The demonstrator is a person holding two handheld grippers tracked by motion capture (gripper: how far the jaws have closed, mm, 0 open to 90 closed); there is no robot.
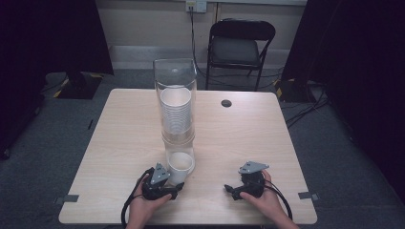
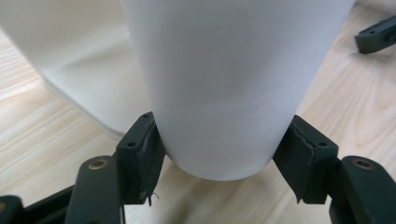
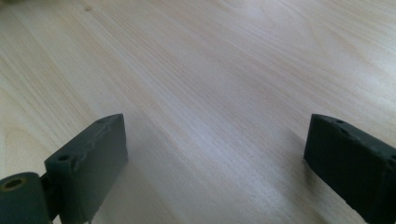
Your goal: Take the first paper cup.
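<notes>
A white paper cup [image 1: 180,164] stands on the table at the foot of a clear dispenser tube [image 1: 175,81] that holds a stack of white cups [image 1: 175,112]. My left gripper [image 1: 177,185] reaches in from the cup's near side. In the left gripper view the cup [image 2: 229,70] sits between the black pads [image 2: 147,144], which press on its lower wall on both sides. My right gripper [image 1: 230,189] rests low over bare wood to the right, with its jaws wide apart and nothing between them [image 3: 215,140].
The wooden table [image 1: 119,143] has a round cable hole [image 1: 226,103] at the back. The dispenser's white base [image 2: 84,70] lies just behind the cup. A black folding chair [image 1: 241,45] stands beyond the table. Grey tape marks the front corners [image 1: 70,198].
</notes>
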